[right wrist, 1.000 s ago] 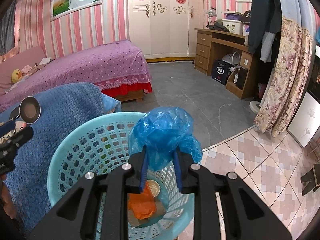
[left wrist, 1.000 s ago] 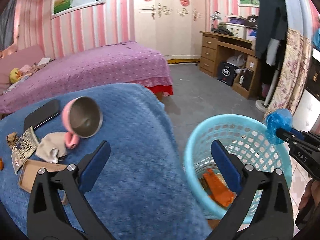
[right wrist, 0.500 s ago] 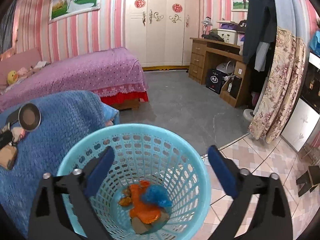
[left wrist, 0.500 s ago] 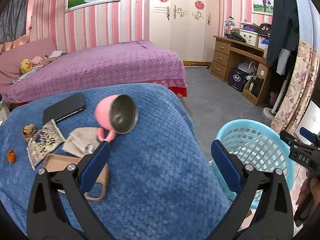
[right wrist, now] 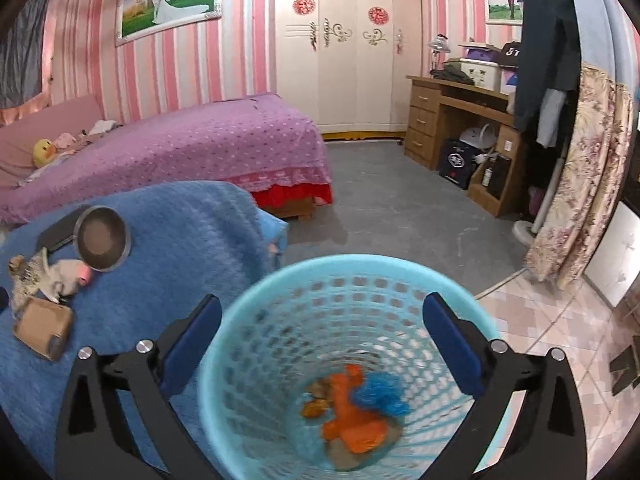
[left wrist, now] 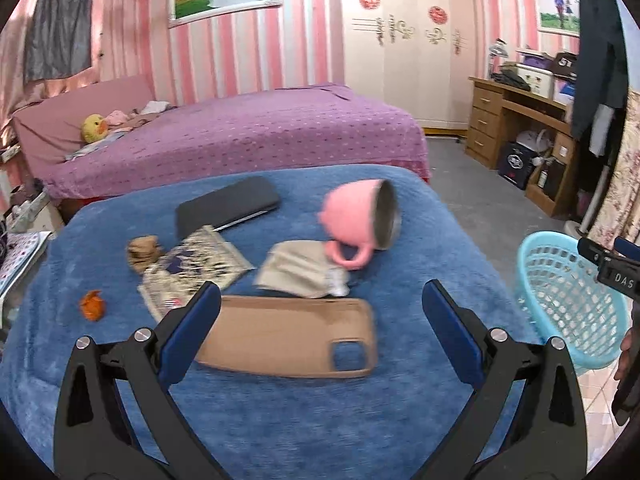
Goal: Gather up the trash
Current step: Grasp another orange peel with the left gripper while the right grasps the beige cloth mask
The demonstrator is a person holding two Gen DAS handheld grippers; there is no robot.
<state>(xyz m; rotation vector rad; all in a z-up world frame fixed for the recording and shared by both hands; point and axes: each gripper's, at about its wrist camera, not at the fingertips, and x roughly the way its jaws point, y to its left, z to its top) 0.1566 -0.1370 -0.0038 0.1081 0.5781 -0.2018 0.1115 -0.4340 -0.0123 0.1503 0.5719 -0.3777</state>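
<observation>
The right gripper (right wrist: 322, 340) is held over the blue basket (right wrist: 248, 320); its jaws have just been opening and now stand wide, with nothing between them. The blue plastic wad (right wrist: 380, 394) is seen lying at the basket's bottom beside orange scraps (right wrist: 352, 420).

The left gripper (left wrist: 320, 328) is also spread wide and empty, above the tan phone case (left wrist: 288, 334) on the blue blanket (left wrist: 420, 208). An orange scrap (left wrist: 93, 305) and a crumpled brown bit (left wrist: 142, 250) are left well to its left. The case or the pink mug (left wrist: 354, 216) could be mistaken for rubbish, since both lie closer than the real scraps.
</observation>
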